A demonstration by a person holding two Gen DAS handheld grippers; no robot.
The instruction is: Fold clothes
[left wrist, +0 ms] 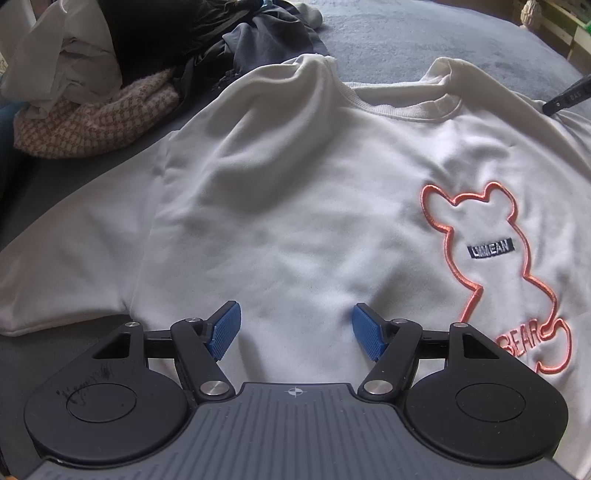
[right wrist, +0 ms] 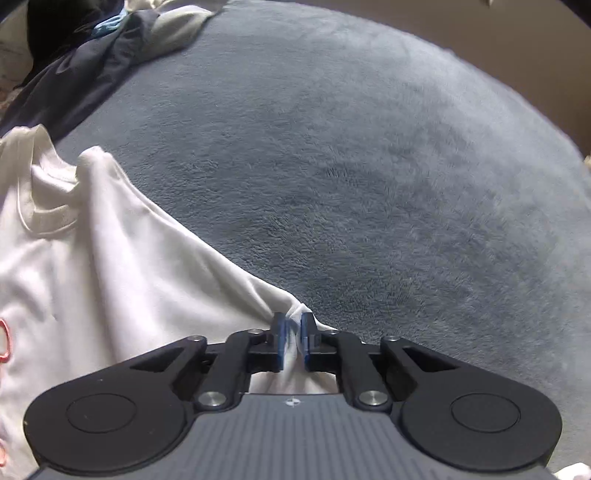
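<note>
- Left wrist view: the left gripper (left wrist: 296, 325) hovered with its blue pads (left wrist: 225, 329) spread wide and nothing between them, low over the front of a white sweatshirt (left wrist: 295, 206).
- The sweatshirt lay chest-up on a grey-blue plush blanket (left wrist: 406, 33), its long axis running away from the gripper, ribbed collar (left wrist: 402, 107) at the far end and lower body nearest the pads.
- One sleeve (left wrist: 66, 266) lay flat out to the left of the gripper; I judged that sleeve the left hand's nearest fold target.
- A coral embroidered bear outline (left wrist: 532, 258) with a small dark label sat right of the pads; the fabric looked soft, thick and gently rumpled.
- A heap of other clothes (left wrist: 122, 74), including a checked knit, sat at the far left, apart from the sweatshirt's shoulder.
- A dark finger of the other tool showed at the right edge, by the far shoulder.
- Right wrist view: the right gripper (right wrist: 291, 338) was closed to a narrow gap, pinching a bunched fold of the sweatshirt's (right wrist: 110, 277) right edge.
- From that pinch the cloth fanned left and forward toward the collar (right wrist: 48, 218); bare blanket (right wrist: 388, 177) filled everything to the right.
- The coming move likely turns on carrying this held edge leftward across the body, so the right hand was the better placed.
</note>
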